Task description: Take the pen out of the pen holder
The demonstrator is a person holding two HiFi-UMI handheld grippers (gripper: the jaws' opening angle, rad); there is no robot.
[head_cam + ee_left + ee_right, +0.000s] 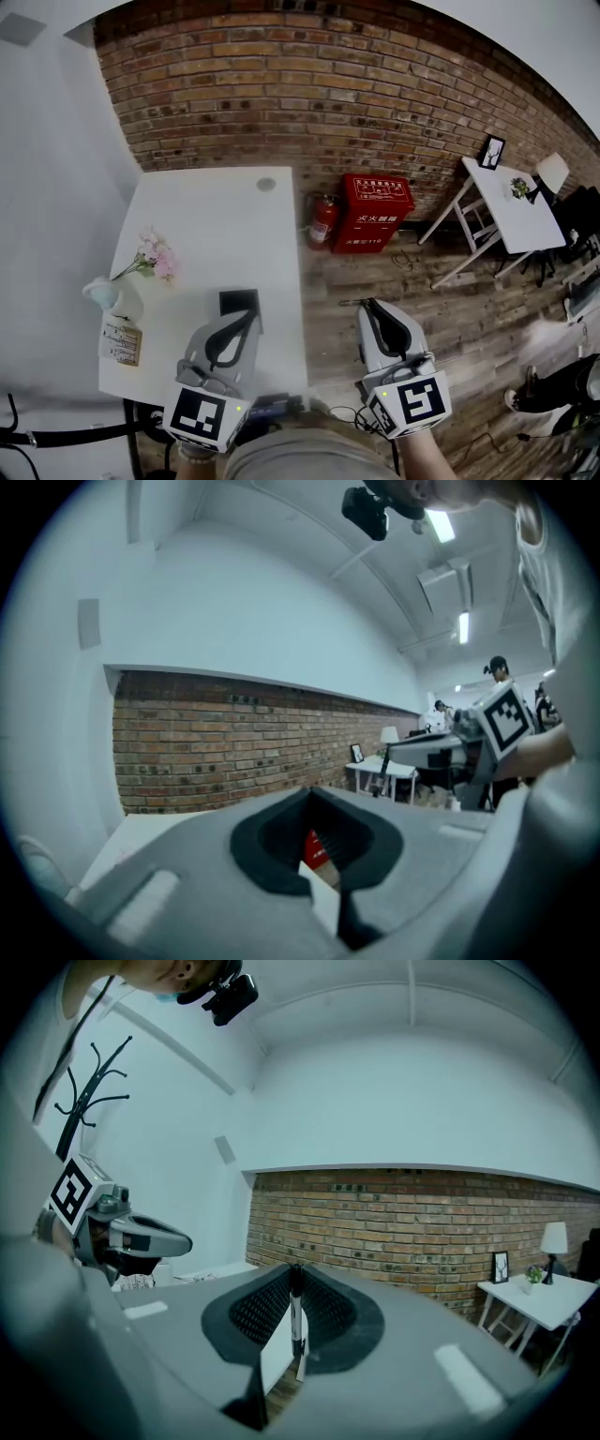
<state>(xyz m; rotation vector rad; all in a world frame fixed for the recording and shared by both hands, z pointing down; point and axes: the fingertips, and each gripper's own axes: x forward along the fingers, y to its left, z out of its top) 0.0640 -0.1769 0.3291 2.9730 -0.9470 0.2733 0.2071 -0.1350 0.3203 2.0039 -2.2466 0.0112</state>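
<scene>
My right tool (295, 1273) is pressed together on a thin pale stick with a dark clip-like band, standing upright in the seam of the jaws. I take this to be the pen (296, 1321), already clear of the counter (216, 216) and held out over the wooden floor. My left tool (310, 793) has its tips together with nothing in them. It hangs just over a black square thing near the counter's front edge, which is probably the pen holder (234, 300).

The pen should be light, stiff and smooth, so it could twist or slide in a loose pinch. The barrel near its middle is the best place to hold it, not the clip.

The red cabinet (375, 214) by the brick wall carries white Chinese characters, and its lower line ends in 119. The card (122, 343) beside the flower vase (120, 298) has print too small to read.
</scene>
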